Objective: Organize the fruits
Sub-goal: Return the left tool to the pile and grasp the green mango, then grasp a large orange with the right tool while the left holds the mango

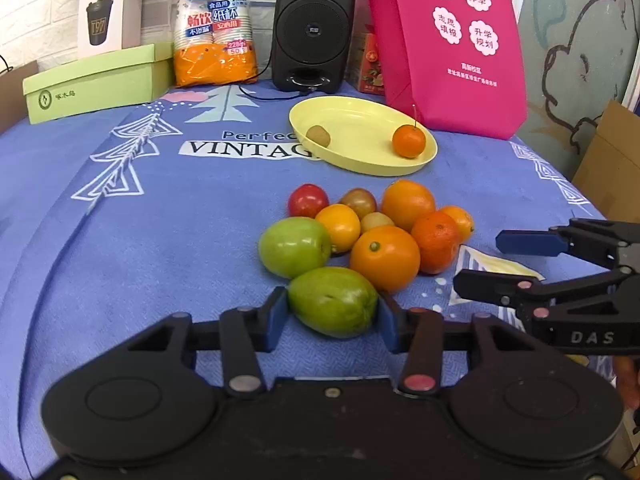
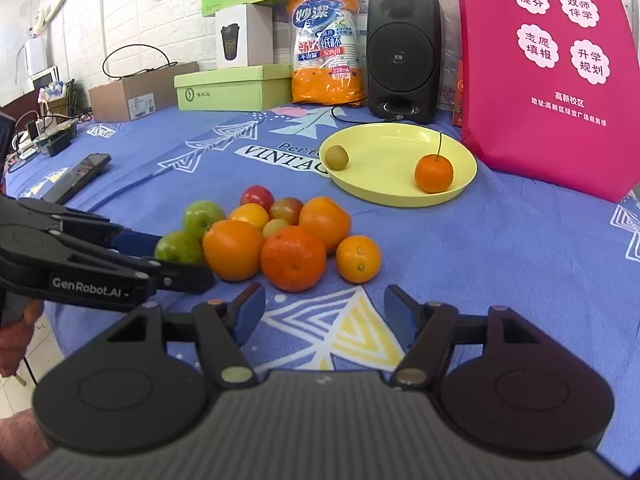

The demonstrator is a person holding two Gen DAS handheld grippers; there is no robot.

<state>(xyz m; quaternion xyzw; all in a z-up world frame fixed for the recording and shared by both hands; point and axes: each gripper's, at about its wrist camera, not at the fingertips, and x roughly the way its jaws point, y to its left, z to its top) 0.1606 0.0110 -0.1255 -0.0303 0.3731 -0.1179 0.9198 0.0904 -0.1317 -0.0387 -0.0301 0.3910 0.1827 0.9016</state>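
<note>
A pile of fruit lies on the blue cloth: oranges (image 1: pixel 385 257), a green apple (image 1: pixel 295 246), red tomatoes (image 1: pixel 308 200). My left gripper (image 1: pixel 333 309) is shut on a green fruit (image 1: pixel 333 301) at the near edge of the pile, on the cloth. It also shows in the right wrist view (image 2: pixel 179 247). My right gripper (image 2: pixel 324 312) is open and empty, just in front of the pile's orange (image 2: pixel 293 258). A yellow plate (image 1: pixel 360 160) behind the pile holds a small tangerine (image 1: pixel 408 141) and a kiwi (image 1: pixel 318 135).
A black speaker (image 1: pixel 312 28), a pink bag (image 1: pixel 448 40), a paper-cup pack (image 1: pixel 214 24) and green boxes (image 1: pixel 96 84) line the back. A phone (image 2: pixel 82 174) lies on the cloth at the left.
</note>
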